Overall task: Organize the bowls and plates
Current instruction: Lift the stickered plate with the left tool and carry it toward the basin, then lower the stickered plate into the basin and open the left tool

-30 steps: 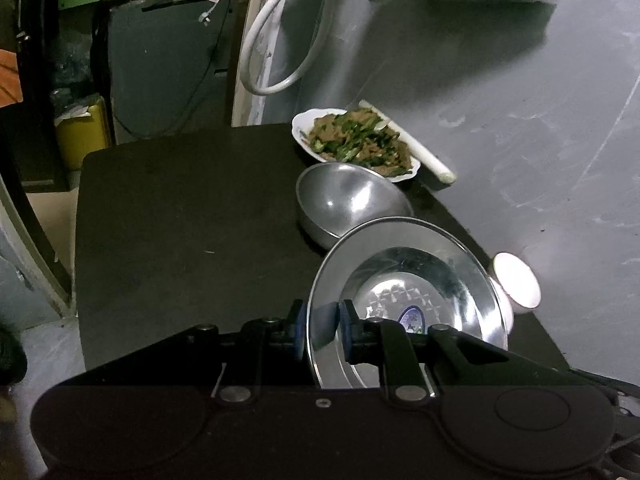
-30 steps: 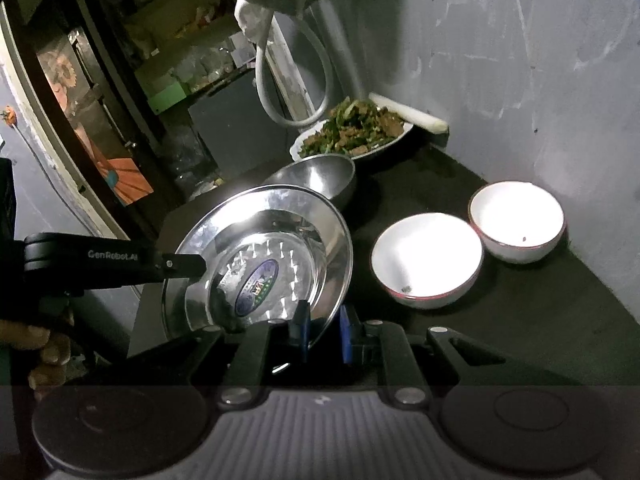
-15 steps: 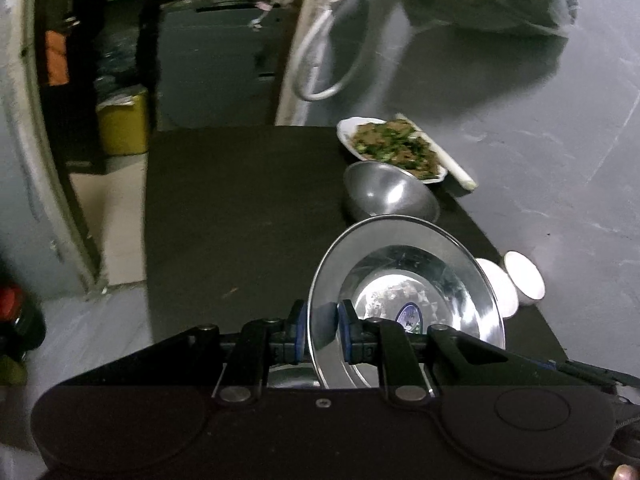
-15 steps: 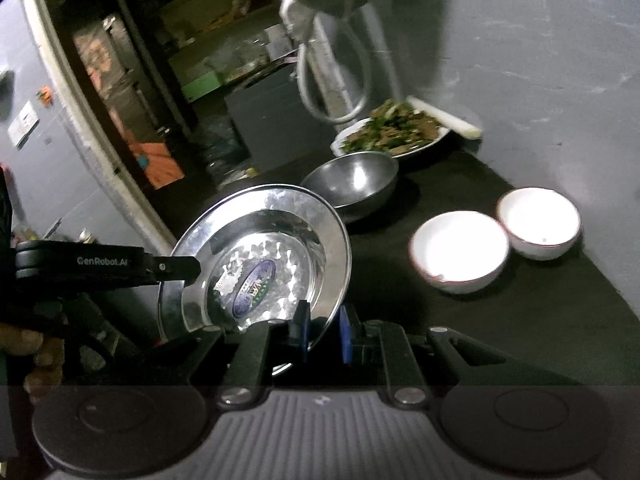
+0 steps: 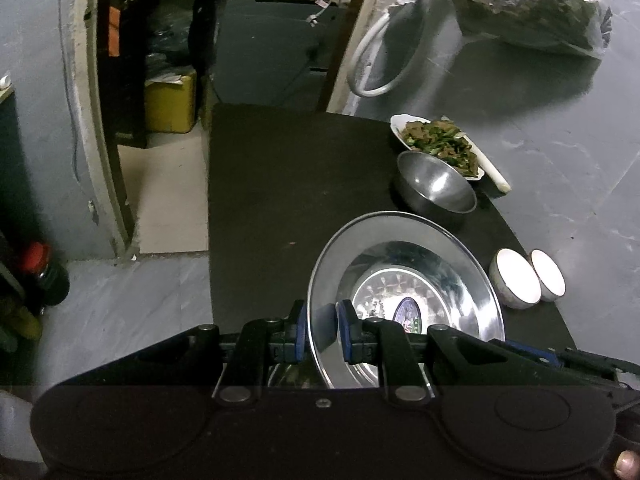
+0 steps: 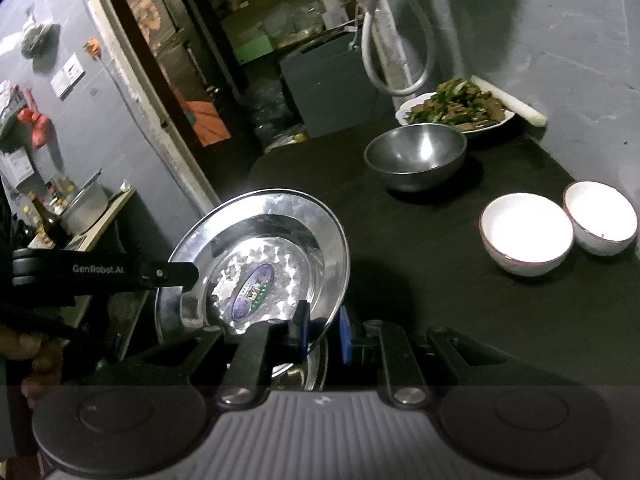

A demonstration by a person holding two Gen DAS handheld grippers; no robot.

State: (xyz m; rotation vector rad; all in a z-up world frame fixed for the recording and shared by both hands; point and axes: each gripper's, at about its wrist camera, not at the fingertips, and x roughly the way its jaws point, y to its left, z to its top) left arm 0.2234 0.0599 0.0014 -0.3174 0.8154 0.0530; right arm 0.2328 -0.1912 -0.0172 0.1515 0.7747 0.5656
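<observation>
Both grippers, left [image 5: 322, 330] and right [image 6: 323, 330], pinch opposite rims of one steel plate [image 6: 256, 264] held tilted above the dark table [image 6: 440, 280], its near edge hidden behind the gripper bodies.

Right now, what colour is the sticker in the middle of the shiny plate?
The sticker is blue-purple with some green; the right wrist view shows it best.

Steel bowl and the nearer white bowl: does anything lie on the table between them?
No. In the right wrist view, only bare dark table shows between the steel bowl and the nearer white bowl.
</observation>
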